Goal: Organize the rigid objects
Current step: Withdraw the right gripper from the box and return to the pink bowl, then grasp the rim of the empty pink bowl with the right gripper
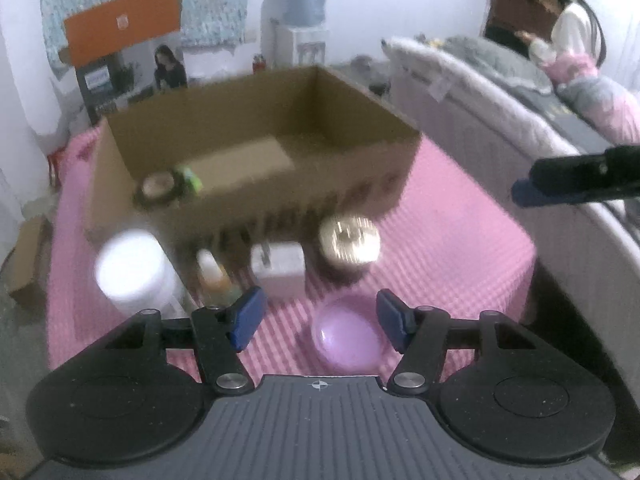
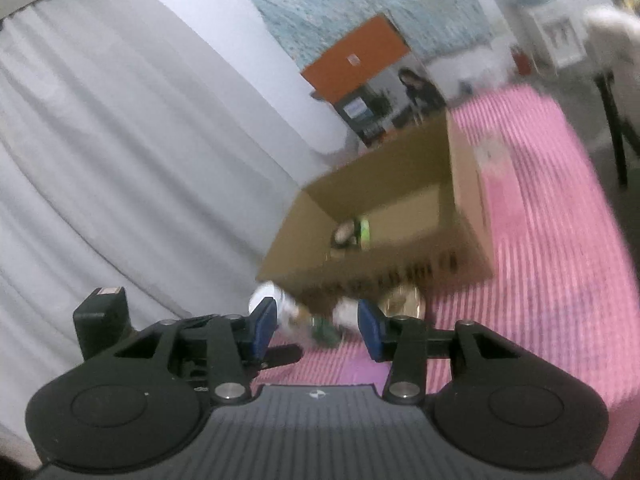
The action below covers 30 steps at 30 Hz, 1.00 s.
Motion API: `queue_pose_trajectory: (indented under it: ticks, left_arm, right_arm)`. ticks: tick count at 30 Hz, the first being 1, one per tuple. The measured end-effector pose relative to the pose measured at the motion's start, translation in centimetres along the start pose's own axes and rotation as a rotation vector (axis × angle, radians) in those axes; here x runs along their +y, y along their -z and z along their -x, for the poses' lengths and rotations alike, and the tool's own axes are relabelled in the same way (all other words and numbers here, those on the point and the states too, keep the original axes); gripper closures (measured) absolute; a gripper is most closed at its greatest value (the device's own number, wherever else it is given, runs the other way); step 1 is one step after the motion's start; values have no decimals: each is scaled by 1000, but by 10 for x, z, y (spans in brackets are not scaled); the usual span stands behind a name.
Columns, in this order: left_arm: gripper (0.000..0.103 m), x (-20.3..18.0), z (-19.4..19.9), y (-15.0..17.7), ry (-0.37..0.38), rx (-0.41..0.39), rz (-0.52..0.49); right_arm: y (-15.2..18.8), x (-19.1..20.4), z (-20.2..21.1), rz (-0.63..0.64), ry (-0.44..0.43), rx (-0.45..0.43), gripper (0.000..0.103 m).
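Note:
An open cardboard box (image 1: 352,168) stands on the pink mat; inside lie a round jar (image 1: 157,187) and a green item (image 1: 191,178). In front of the box stand a white jar (image 1: 130,270), a small bottle (image 1: 214,276), a white box (image 1: 279,266) and a gold-lidded jar (image 1: 349,240). A purple bowl (image 1: 346,336) lies nearest. My left gripper (image 1: 320,320) is open and empty above the bowl. My right gripper (image 2: 317,330) is open and empty, hovering short of the row of items; the box (image 2: 468,216) lies beyond. The right gripper's finger shows in the left wrist view (image 1: 576,180).
A bed (image 1: 500,120) with grey and pink bedding runs along the right, a person (image 1: 568,24) beside it. A water dispenser (image 1: 304,20) and an orange-topped carton (image 1: 124,32) stand behind the box. Grey curtains (image 2: 100,160) hang on the left. A small cardboard box (image 1: 26,260) lies left of the mat.

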<state>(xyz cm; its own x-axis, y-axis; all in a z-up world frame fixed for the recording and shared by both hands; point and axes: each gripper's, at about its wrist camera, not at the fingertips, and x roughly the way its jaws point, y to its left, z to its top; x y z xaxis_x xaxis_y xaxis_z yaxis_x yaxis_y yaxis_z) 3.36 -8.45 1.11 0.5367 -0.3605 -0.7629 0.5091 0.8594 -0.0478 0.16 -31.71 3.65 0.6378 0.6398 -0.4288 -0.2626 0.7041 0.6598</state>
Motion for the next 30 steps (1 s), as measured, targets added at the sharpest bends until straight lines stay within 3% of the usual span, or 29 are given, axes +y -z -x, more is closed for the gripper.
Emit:
queue_pose_trajectory:
  ticks: [6, 8, 16, 23, 30]
  left_arm:
    - [40, -6, -27, 20, 23, 103, 13]
    - [35, -9, -33, 22, 15, 119, -8]
    - [32, -13, -55, 26, 27, 168, -43]
    - [32, -21, -65, 26, 35, 185, -92]
    - [34, -28, -71, 27, 18, 190, -119]
  right_arm:
    - [37, -21, -29, -65, 42, 57, 55]
    - [44, -24, -42, -78, 58, 78, 55]
    - [54, -33, -92, -47, 173, 166, 55]
    - [55, -39, -120, -19, 223, 210, 56]
    - [58, -45, -133, -29, 230, 237, 72]
